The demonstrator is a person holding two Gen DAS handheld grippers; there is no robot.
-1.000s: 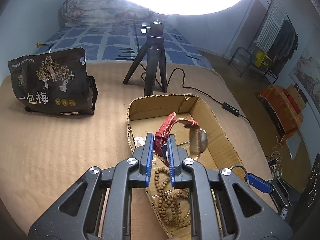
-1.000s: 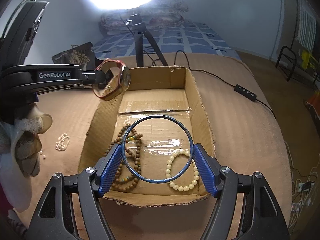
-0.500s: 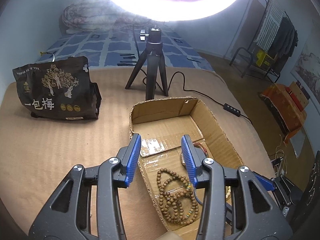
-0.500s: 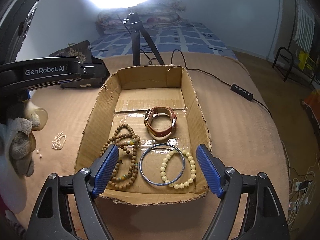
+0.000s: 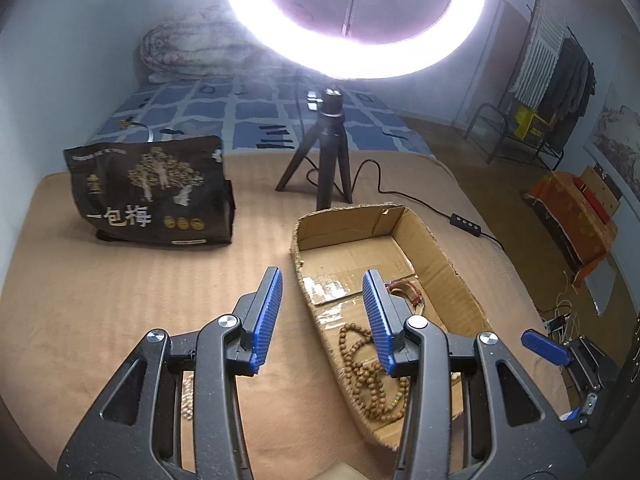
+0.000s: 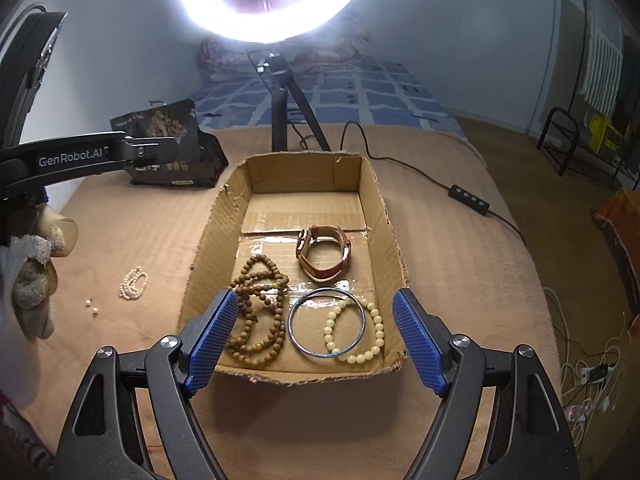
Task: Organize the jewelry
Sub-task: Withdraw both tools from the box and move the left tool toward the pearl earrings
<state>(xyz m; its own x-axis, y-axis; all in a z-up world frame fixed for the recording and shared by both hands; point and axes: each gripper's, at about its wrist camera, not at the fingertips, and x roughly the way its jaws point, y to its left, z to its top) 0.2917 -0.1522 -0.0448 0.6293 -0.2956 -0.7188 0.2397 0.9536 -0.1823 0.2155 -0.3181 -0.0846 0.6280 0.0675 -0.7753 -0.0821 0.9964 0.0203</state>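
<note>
A shallow cardboard box [image 6: 304, 174] lies on the tan bed cover. In it lie a brown-strap watch [image 6: 324, 252], a brown wooden bead string [image 6: 258, 316], a metal bangle [image 6: 327, 322] and a pale yellow bead bracelet [image 6: 358, 330]. My right gripper [image 6: 312, 336] is open and empty above the box's near edge. My left gripper [image 5: 320, 316] is open and empty over the box's left wall [image 5: 316, 312]. The bead string [image 5: 372, 372] and part of the watch [image 5: 408, 292] show there. A small pearl bracelet [image 6: 133, 278] and loose pearls [image 6: 92, 307] lie on the cover left of the box.
A ring light on a black tripod [image 5: 328, 160] stands behind the box, its cable and switch [image 6: 468, 200] trailing right. A dark snack bag [image 5: 152, 192] stands at the back left. The left gripper's body [image 6: 80, 156] reaches in at the left of the right wrist view.
My left gripper let the watch go into the box and drew back left. My right gripper released the bangle into the box and opened wide.
</note>
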